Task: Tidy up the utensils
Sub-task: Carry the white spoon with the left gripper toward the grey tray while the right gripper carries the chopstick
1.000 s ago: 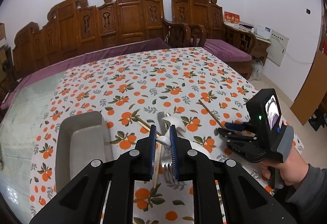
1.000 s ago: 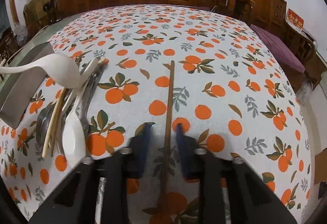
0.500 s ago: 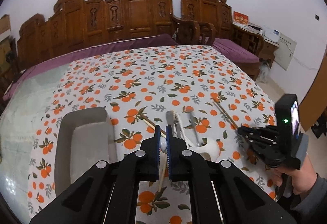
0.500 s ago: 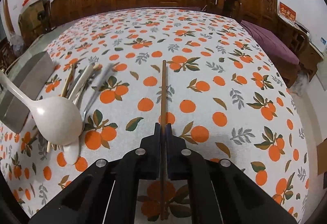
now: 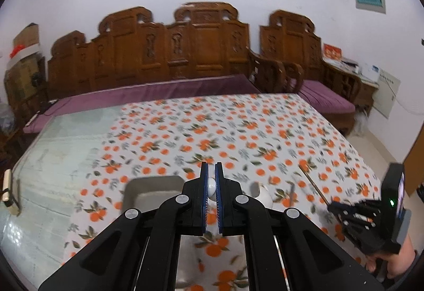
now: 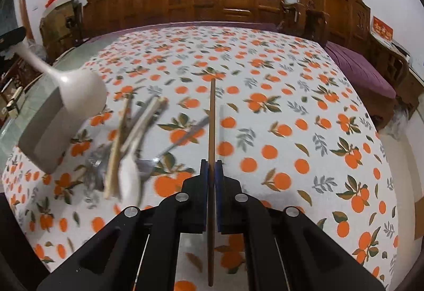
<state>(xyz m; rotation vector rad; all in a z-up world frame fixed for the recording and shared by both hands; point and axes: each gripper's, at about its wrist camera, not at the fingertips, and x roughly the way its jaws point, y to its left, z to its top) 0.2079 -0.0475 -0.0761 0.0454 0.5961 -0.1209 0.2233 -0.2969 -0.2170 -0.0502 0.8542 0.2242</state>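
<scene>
My left gripper (image 5: 211, 185) is shut on the handle of a white spoon (image 5: 262, 194), whose bowl hangs to the right of the jaws. In the right wrist view the spoon (image 6: 82, 90) hangs in the air over the grey tray (image 6: 45, 131). My right gripper (image 6: 211, 171) is shut on a brown chopstick (image 6: 211, 118) that points straight ahead and is lifted off the cloth. A blurred pile of forks, chopsticks and a white spoon (image 6: 127, 147) lies on the cloth left of it.
The table wears an orange-print cloth (image 6: 291, 105); bare glass (image 5: 53, 158) shows at its left end. Carved wooden benches (image 5: 185, 52) with purple cushions stand behind. The right gripper (image 5: 371, 216) and hand show at the left view's lower right.
The left gripper closed on the white spoon and raised it off the pile. The right gripper closed on the brown chopstick and lifted it. Both views have tilted upward.
</scene>
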